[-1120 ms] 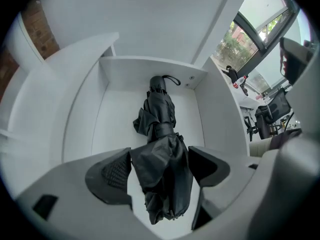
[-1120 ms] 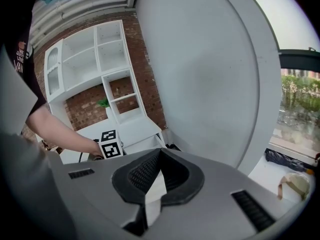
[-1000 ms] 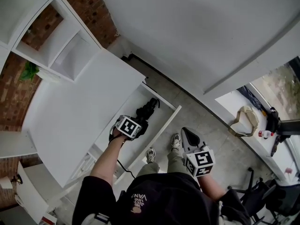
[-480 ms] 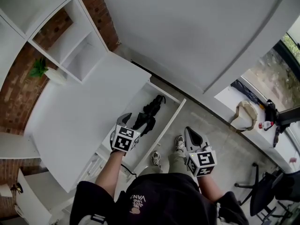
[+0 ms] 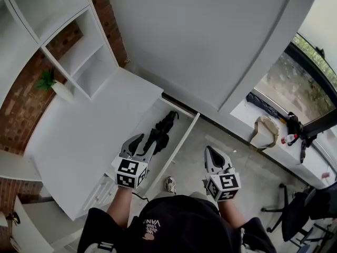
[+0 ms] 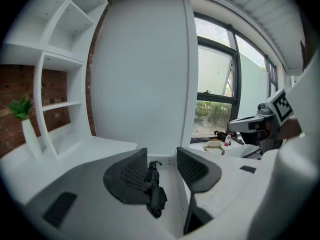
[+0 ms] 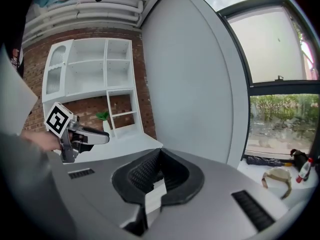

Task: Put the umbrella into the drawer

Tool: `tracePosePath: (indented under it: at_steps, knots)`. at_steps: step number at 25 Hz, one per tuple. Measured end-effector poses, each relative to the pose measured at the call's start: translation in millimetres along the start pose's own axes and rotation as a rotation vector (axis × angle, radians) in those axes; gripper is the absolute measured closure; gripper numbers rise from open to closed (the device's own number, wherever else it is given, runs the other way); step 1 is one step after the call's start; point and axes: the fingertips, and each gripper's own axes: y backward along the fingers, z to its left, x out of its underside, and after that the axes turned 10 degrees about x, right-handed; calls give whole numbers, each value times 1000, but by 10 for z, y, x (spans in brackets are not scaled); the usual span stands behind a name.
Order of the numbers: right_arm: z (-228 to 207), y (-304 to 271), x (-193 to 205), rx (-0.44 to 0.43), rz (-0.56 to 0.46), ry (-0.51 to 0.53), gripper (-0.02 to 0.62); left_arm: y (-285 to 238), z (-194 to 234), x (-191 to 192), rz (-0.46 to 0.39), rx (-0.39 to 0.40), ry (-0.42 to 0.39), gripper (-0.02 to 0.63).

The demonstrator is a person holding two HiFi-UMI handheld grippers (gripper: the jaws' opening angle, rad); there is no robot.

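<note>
The black folded umbrella point(image 5: 160, 132) lies lengthwise inside the open white drawer point(image 5: 182, 140). My left gripper point(image 5: 141, 144) hovers above the drawer's near end, apart from the umbrella. Its jaws have just been closing but still stand open, with nothing gripped between them. In the left gripper view the umbrella point(image 6: 154, 191) shows far below through the gap of the left gripper point(image 6: 162, 171). My right gripper point(image 5: 211, 154) hangs over the floor to the right of the drawer. In its own view the right gripper point(image 7: 159, 158) has its tips together and holds nothing.
A white desk top point(image 5: 89, 136) runs left of the drawer, under a white shelf unit point(image 5: 68, 51) and a potted plant point(image 5: 50, 80). A window sill at right holds a tan bag point(image 5: 263, 130) and a bottle point(image 5: 286, 139). An office chair point(image 5: 300, 215) stands at lower right.
The left gripper has lifted up and back off the umbrella, which stays lying in the drawer, and its jaws stand closer together. The right gripper has risen a little.
</note>
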Motion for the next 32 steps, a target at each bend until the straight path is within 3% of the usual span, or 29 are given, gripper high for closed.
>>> tracePosePath:
  at_steps: [2, 5, 7, 23, 32]
  knots:
    - [-25, 81, -18, -9, -9, 3, 595, 110, -116, -53, -23, -22, -11, 447]
    - [-49, 202, -20, -37, -15, 13, 595, 258, -268, -109, -60, -72, -13, 582]
    - [-61, 290, -20, -62, -18, 20, 595, 334, -389, -131, -84, -96, 0, 597]
    - [-325, 979, 21, -230, -65, 39, 595, 692, -1495, -23, -135, -225, -11, 600]
    - [-528, 1360, 59, -276, -99, 55, 595, 882, -1911, 55, -167, -305, 2, 600]
